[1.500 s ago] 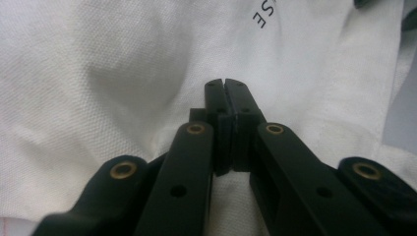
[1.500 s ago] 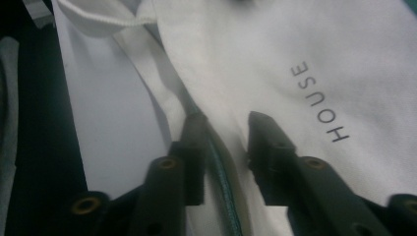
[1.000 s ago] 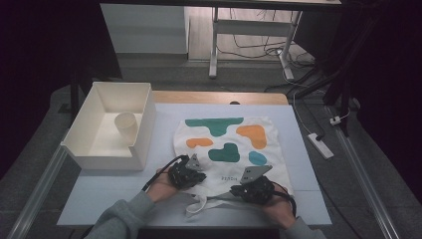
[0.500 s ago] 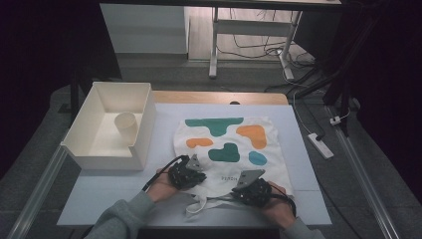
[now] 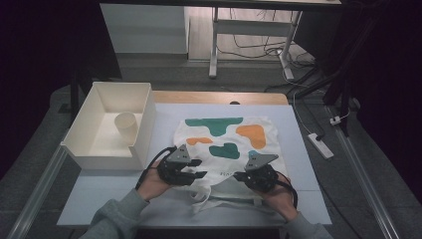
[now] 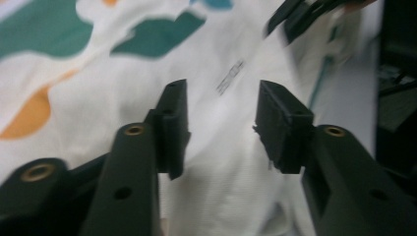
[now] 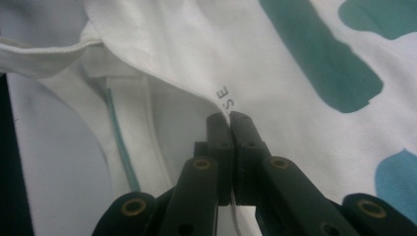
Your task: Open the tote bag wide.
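Observation:
A white tote bag (image 5: 226, 134) printed with green, orange and blue blobs lies flat on the table. My left gripper (image 5: 199, 168) hovers over its near left part. Its jaws have just been opening, and in the left gripper view this gripper (image 6: 221, 118) stands open above the cloth (image 6: 123, 73) with nothing pinched. My right gripper (image 5: 239, 176) is at the bag's near edge. In the right gripper view it (image 7: 229, 118) is shut on the lifted top hem of the bag (image 7: 275, 64), beside small printed letters. The right gripper (image 6: 300, 14) also appears, blurred, at the top of the left gripper view.
A white open box (image 5: 84, 144) stands at the table's left with a paper cup (image 5: 126, 127) inside. The bag's handles (image 5: 219, 201) trail toward the near table edge. A power strip (image 5: 320, 145) lies on the floor to the right.
The left gripper has let go of the bag, opened its jaws and lifted a little. The right gripper stays shut on the hem, nearly in place.

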{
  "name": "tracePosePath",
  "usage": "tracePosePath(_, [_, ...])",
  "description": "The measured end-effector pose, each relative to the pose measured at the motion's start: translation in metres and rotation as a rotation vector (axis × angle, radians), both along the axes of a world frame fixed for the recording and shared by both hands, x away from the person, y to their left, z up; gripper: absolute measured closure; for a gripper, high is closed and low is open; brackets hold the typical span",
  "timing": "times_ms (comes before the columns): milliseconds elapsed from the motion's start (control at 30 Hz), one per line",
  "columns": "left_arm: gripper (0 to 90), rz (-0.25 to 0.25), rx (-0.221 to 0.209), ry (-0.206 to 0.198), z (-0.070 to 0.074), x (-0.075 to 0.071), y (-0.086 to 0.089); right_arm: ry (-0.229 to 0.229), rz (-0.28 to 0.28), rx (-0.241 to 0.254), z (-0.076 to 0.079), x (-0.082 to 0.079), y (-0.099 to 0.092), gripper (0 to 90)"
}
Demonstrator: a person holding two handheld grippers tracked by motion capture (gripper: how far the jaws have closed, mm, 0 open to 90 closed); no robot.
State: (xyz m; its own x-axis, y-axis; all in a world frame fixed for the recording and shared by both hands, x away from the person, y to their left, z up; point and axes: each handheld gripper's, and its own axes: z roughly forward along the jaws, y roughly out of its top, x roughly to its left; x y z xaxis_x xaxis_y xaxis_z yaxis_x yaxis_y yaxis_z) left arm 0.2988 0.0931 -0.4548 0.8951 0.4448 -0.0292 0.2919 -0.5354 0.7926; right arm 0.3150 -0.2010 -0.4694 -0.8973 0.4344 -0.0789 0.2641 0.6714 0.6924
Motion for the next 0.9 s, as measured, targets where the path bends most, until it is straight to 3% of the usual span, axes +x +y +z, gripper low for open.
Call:
tracePosePath(100, [45.5, -0.021, 0.007, -0.008, 0.004, -0.004, -0.001, -0.002, -0.006, 0.006, 0.002, 0.003, 0.0, 88.3])
tracePosePath(167, [35.9, -0.033, 0.034, -0.002, 0.003, -0.005, -0.003, -0.008, -0.019, 0.02, 0.006, 0.008, -0.002, 88.3])
tracePosePath(300, [28.0, -0.046, 0.147, -0.001, -0.006, -0.003, -0.01, -0.013, -0.034, 0.044, 0.011, 0.014, -0.005, 88.3])
tracePosePath(400, [29.7, -0.035, 0.203, -0.021, -0.011, -0.003, -0.014, -0.017, -0.039, 0.045, 0.013, 0.016, -0.006, 88.2])
tracePosePath(500, [39.8, -0.005, 0.242, -0.042, -0.017, -0.002, -0.017, -0.017, -0.043, 0.047, 0.013, 0.017, -0.006, 88.2])
tracePosePath(533, [50.5, -0.006, 0.252, -0.04, -0.018, -0.001, -0.017, -0.023, -0.045, 0.044, 0.013, 0.017, -0.006, 88.2])
tracePosePath(567, [50.5, -0.007, 0.251, -0.043, -0.02, 0.0, -0.016, -0.023, -0.045, 0.044, 0.013, 0.017, -0.006, 88.2])
tracePosePath(600, [60.8, -0.004, 0.246, -0.047, -0.02, 0.001, -0.015, -0.021, -0.044, 0.048, 0.014, 0.017, -0.006, 88.1])
tracePosePath(633, [63.7, -0.001, 0.24, -0.05, -0.021, 0.001, -0.015, -0.02, -0.042, 0.051, 0.014, 0.017, -0.007, 88.1])
tracePosePath(767, [72.5, -0.002, 0.22, -0.042, -0.018, 0.002, -0.011, -0.028, -0.031, 0.054, 0.017, 0.014, -0.006, 88.1])
tracePosePath(900, [76.8, 0.001, 0.166, -0.036, -0.011, 0.002, -0.007, -0.052, -0.023, 0.077, 0.026, 0.011, -0.008, 88.0])
